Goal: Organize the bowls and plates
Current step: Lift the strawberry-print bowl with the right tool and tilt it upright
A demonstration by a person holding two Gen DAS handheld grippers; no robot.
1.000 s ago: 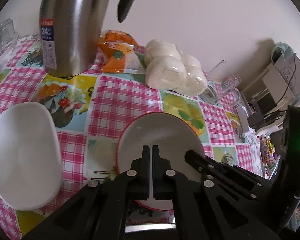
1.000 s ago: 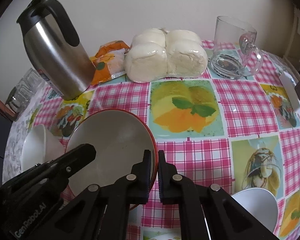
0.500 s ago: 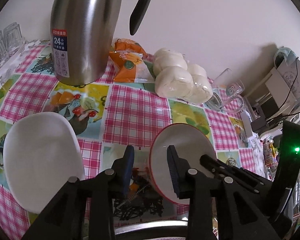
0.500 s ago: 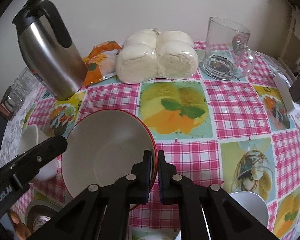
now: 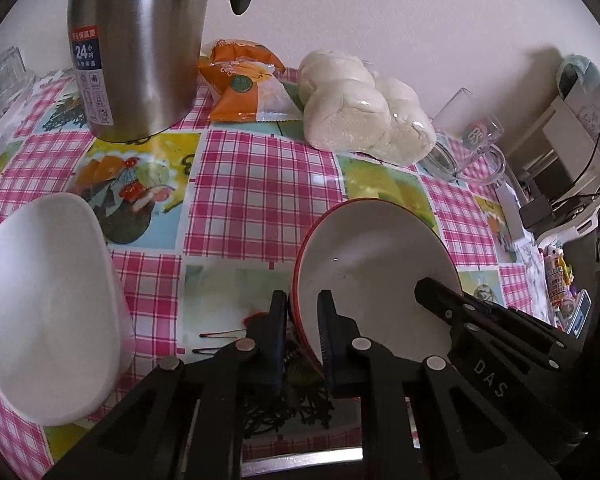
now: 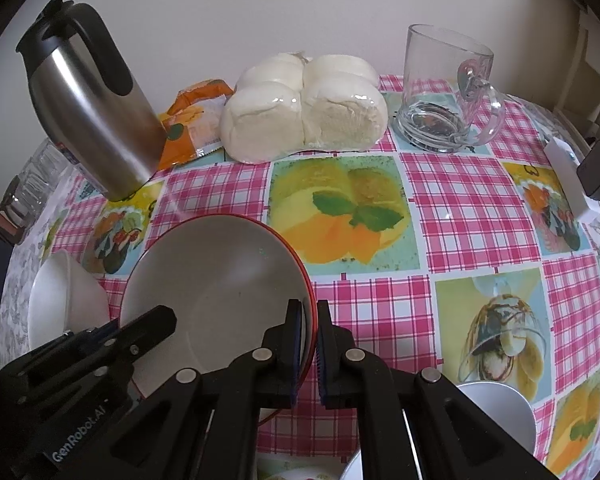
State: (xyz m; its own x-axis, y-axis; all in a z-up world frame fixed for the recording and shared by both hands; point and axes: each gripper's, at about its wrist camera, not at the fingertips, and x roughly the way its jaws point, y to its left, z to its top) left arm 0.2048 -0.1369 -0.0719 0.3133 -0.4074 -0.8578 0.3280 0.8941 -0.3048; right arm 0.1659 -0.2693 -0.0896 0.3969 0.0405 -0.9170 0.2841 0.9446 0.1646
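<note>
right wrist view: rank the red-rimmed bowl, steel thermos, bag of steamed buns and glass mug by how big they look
1. red-rimmed bowl, though it sits nearest the camera
2. steel thermos and bag of steamed buns: too alike to rank
3. glass mug

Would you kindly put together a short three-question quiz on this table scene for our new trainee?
1. True or false: the right gripper has its fingers on either side of the rim of the red-rimmed round ceramic bowl.
2. Multiple choice: what stands next to the plastic-wrapped pack of white buns, on the side away from the steel jug?
A. a clear glass handled mug
B. a blue kettle
C. a wooden spoon
3. Fill in: the left gripper straddles the bowl's rim, and on its other side sits a plain ____ oval bowl.

Key: 1 true; 2 A; 3 white.
</note>
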